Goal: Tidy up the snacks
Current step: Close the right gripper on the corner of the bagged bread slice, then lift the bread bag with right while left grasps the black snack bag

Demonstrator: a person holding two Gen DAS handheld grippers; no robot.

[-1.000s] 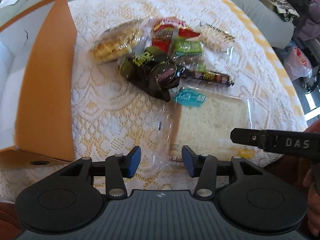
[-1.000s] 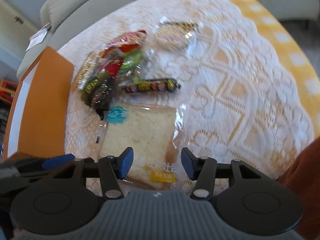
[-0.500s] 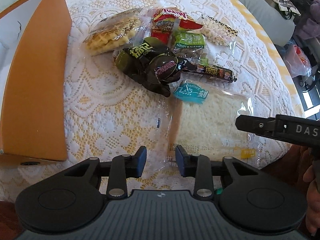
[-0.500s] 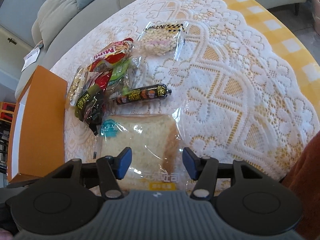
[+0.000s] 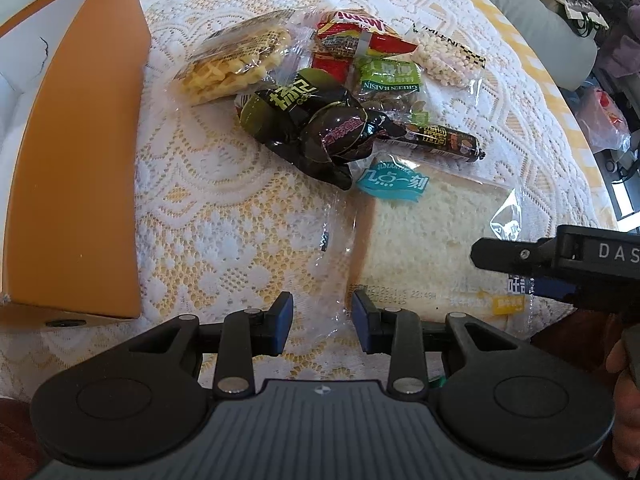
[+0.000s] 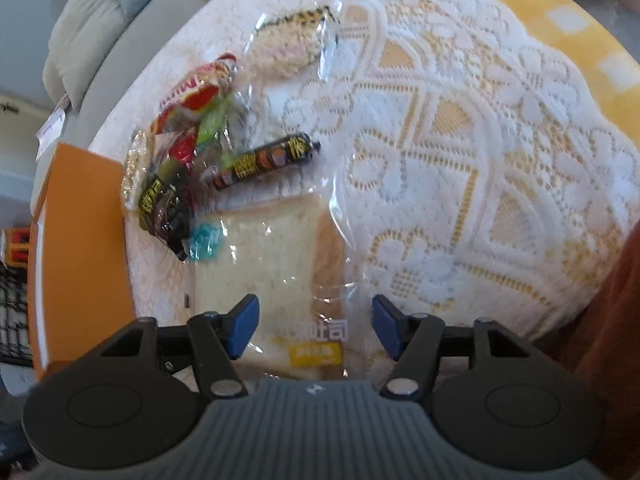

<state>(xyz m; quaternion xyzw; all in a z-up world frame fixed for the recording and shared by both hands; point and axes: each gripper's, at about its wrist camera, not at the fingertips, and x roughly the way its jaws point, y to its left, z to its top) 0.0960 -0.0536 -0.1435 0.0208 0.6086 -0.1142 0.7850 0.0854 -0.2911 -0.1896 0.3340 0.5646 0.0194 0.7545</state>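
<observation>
A bagged slice of white bread lies on the lace tablecloth; it also shows in the right wrist view. Behind it lies a pile of snacks: a dark wrapped pack, a sausage stick, a waffle pack, a red pack, green raisins and a bag of white puffs. My left gripper is open over the bread bag's near left edge, holding nothing. My right gripper is open, its fingers either side of the bread bag's near end.
An open orange box stands at the left of the table; it also shows in the right wrist view. A grey sofa runs behind the table. The right gripper's body reaches in from the right of the left wrist view.
My left gripper's fingers narrowed from one second ago, then opened a little again. My right gripper has moved forward over the bread bag's near end and stays open.
</observation>
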